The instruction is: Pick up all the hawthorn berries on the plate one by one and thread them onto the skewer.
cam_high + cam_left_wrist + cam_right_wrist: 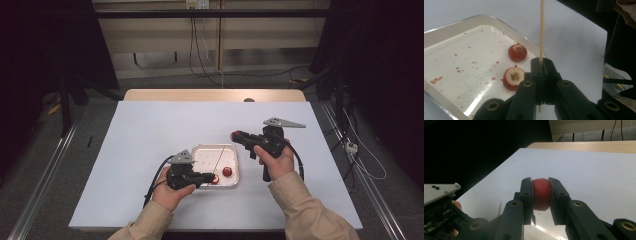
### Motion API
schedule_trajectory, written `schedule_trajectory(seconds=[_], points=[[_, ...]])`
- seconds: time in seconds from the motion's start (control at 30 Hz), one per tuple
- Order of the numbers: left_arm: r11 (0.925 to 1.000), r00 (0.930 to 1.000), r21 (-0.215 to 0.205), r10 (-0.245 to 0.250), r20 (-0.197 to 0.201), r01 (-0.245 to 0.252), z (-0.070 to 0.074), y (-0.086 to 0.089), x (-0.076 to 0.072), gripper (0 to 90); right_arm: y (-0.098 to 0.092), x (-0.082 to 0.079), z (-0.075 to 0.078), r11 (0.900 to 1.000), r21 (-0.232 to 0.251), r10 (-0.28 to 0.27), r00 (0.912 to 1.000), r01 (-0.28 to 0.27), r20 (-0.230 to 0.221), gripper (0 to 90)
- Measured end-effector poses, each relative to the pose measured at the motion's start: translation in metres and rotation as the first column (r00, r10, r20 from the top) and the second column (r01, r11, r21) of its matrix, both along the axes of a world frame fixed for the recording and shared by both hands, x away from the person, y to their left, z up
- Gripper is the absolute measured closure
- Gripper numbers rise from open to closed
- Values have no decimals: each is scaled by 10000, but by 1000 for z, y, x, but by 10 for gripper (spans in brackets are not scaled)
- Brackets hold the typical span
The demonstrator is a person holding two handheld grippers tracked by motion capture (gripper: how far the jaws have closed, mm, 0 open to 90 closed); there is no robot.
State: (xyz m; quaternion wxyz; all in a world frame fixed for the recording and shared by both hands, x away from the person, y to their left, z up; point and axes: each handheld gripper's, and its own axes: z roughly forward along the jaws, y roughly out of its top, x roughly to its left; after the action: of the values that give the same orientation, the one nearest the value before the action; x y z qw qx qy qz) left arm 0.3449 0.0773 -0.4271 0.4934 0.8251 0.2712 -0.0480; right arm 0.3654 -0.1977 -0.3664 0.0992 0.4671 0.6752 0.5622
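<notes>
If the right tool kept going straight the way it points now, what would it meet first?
Probably the upright skewer clamped in the left tool. The right tool, shut on a red fruit piece, points left over the tray. It may pass above the skewer tip; depth is unclear.
</notes>
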Motion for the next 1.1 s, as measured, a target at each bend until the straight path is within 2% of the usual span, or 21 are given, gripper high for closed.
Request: schedule_trajectory(seconds=[0.17,0.4,0.63,1.1], points=[[9997,9997,64,-220,-71,220,-2,-6,-1,892,6,-1,1,9998,192,69,10000,-68,-36,747],[10000,9997,-32,8,-228,-9,-4,-9,1,892,13,-1,1,9990,420,166,9998,-162,-87,747],[9998,9991,-117,168,-384,-172,-5,-9,4,893,23,-3,0,9986,446,274,9996,-270,-67,747],[9992,9984,-197,347,-445,-356,-5,-5,4,893,21,-3,1,9988,440,202,9998,-203,39,746]])
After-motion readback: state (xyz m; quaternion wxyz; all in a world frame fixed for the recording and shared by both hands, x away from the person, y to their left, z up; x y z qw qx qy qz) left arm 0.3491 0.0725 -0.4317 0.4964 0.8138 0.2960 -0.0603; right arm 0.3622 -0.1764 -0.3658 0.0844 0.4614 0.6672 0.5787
